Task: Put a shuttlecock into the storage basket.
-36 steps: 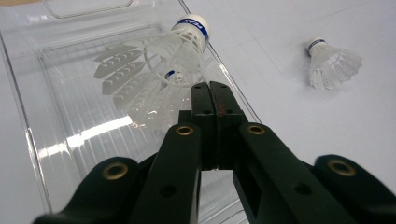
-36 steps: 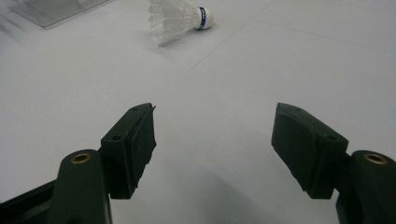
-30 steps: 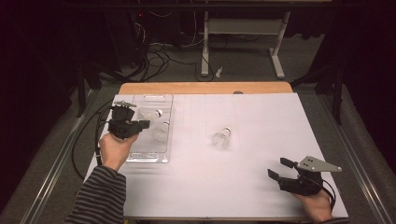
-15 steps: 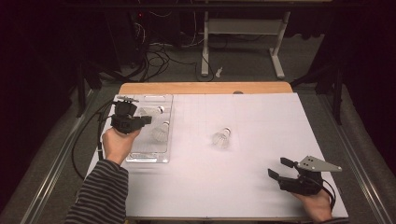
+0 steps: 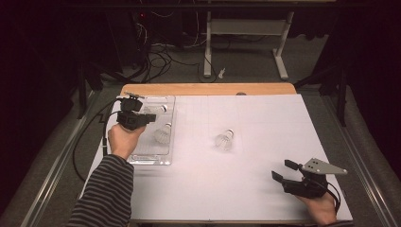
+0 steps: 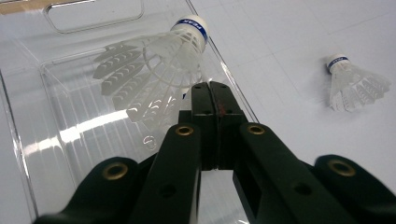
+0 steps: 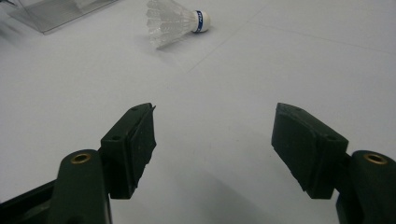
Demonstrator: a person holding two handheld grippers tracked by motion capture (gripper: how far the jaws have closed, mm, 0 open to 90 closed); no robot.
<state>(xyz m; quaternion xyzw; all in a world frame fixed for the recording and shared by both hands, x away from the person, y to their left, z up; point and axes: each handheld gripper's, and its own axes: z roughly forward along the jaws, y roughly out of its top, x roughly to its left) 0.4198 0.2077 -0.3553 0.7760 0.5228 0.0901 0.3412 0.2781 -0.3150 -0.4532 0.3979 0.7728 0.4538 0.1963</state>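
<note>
The high view looked forward and down from above the person's edge of the table (image 5: 246,189), taking in the whole top. The left gripper view sat close over the clear tray (image 6: 70,140) near the left edge. The right gripper view looked low across from the near right corner. All three shared the loose shuttlecock (image 5: 224,139) (image 6: 352,84) (image 7: 175,18).
</note>
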